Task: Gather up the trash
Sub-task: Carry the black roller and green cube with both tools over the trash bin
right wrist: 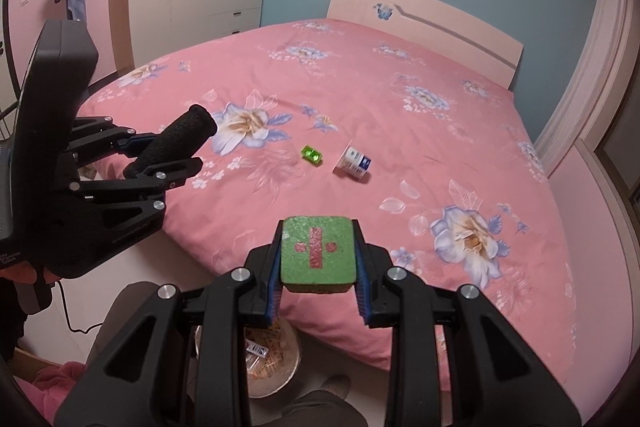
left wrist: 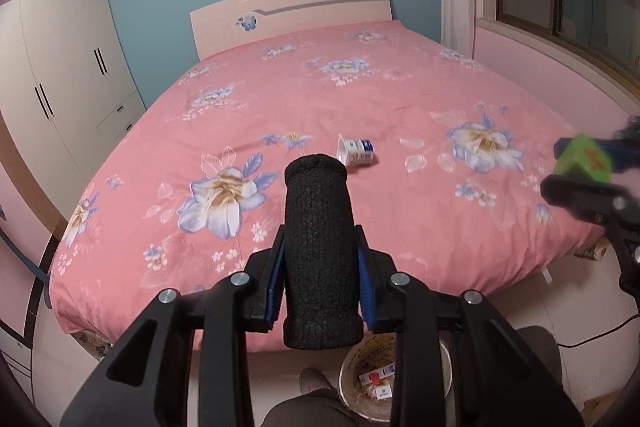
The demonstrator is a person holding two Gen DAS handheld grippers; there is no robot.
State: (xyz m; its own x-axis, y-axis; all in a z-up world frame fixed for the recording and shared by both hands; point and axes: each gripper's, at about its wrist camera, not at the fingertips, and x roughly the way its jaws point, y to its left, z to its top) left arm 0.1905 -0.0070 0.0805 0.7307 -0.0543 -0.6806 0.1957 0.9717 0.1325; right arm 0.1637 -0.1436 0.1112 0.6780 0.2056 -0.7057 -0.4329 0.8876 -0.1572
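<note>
Two things are already held, one in each gripper, and both hang over the foot of the bed with the trash bin below them.

In the left wrist view, the left gripper (left wrist: pixel 320 259) has its jaws closed on a black foam roll (left wrist: pixel 318 247). The roll stands between the blue pads with its long axis along the fingers, pointing away toward the bed (left wrist: pixel 360 99). Directly under the jaws, on the floor, stands the trash bin (left wrist: pixel 368 383), partly hidden by the gripper frame, with some paper scraps inside. So for this hand the bin lies straight below and a little toward the person, not forward. On the bed, a small white cup (left wrist: pixel 356 151) lies on its side beyond the tip of the roll, well apart from the jaws. At the right edge the right gripper (left wrist: pixel 588 171) appears blurred.

In the right wrist view, the right gripper (right wrist: pixel 318 259) has its jaws pressed on the two sides of a green block (right wrist: pixel 318 253) with a red mark on its top face. The trash bin (right wrist: pixel 276 367) sits below and slightly to the left of these jaws, at the edge of the bed. I judge that both hands are about equally near to the bin. A small green wrapper (right wrist: pixel 311 155) and the white cup (right wrist: pixel 354 163) lie on the bed ahead, near each other, the cup with its long axis slanted. The left gripper (right wrist: pixel 168 155) is at the left, its roll pointing toward the bed.
</note>
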